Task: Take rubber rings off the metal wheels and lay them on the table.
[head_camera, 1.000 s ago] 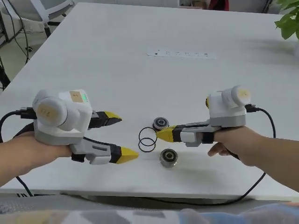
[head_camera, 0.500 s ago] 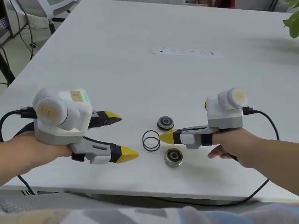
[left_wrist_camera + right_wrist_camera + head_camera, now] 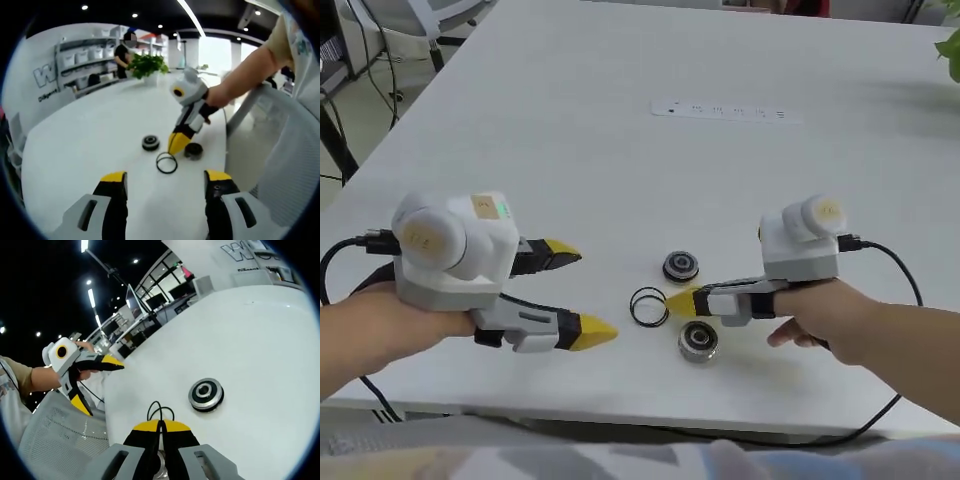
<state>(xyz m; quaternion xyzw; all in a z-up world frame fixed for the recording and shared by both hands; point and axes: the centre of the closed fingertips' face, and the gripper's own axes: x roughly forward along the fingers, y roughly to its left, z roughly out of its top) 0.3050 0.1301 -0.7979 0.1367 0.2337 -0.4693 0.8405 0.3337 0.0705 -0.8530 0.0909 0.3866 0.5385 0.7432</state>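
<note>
Two black rubber rings (image 3: 648, 306) lie overlapping on the white table (image 3: 570, 120), also seen as the rings (image 3: 166, 163) straight ahead of my left gripper. One metal wheel (image 3: 680, 266) sits just beyond them and another wheel (image 3: 698, 340) nearer me. My right gripper (image 3: 676, 300) is shut, its yellow tip at the rings' right edge between the two wheels. In the right gripper view the rings (image 3: 160, 412) peek out past the shut jaws (image 3: 160, 426), with a wheel (image 3: 205, 394) to the right. My left gripper (image 3: 582, 293) is held open a little left of the rings, nothing between its jaws.
A white power strip (image 3: 725, 110) lies farther back on the table. A green plant (image 3: 952, 50) stands at the far right edge. The table's near edge (image 3: 620, 415) runs just below the wheels. Cables trail from both grippers.
The head camera has shifted, so everything sits a bit to the right. The two rings now overlap more closely. The left gripper has stayed open and still.
</note>
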